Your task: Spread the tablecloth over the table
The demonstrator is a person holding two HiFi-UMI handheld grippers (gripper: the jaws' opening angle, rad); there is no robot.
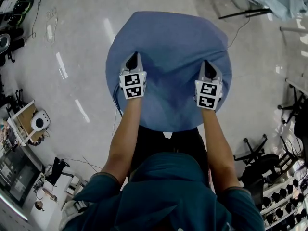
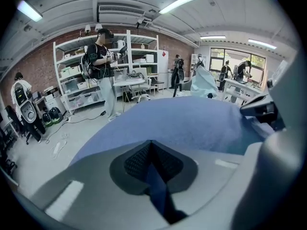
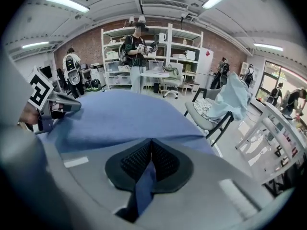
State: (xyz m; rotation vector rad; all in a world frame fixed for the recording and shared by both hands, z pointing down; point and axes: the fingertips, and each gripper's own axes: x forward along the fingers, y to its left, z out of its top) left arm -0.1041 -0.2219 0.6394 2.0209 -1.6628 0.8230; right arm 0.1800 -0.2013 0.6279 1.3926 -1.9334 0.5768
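A blue tablecloth (image 1: 168,57) lies spread over a round table, draping past its rim all around. My left gripper (image 1: 133,57) sits over the cloth's left side, shut on a fold of the cloth (image 2: 156,186) that runs between its pads. On the right side, my right gripper (image 1: 210,65) is likewise shut on a strip of the tablecloth (image 3: 144,186). Seen along the jaws, the blue cloth (image 2: 192,121) stretches away flat ahead of the left gripper (image 2: 151,147), and the same surface (image 3: 120,116) lies ahead of the right gripper (image 3: 151,145). The table itself is hidden under the cloth.
A chair draped with pale fabric (image 3: 225,104) stands to the right of the table. Shelving (image 2: 96,75) and several people stand along the far brick wall. Office chairs (image 1: 260,158) and cables (image 1: 43,13) lie on the floor around me.
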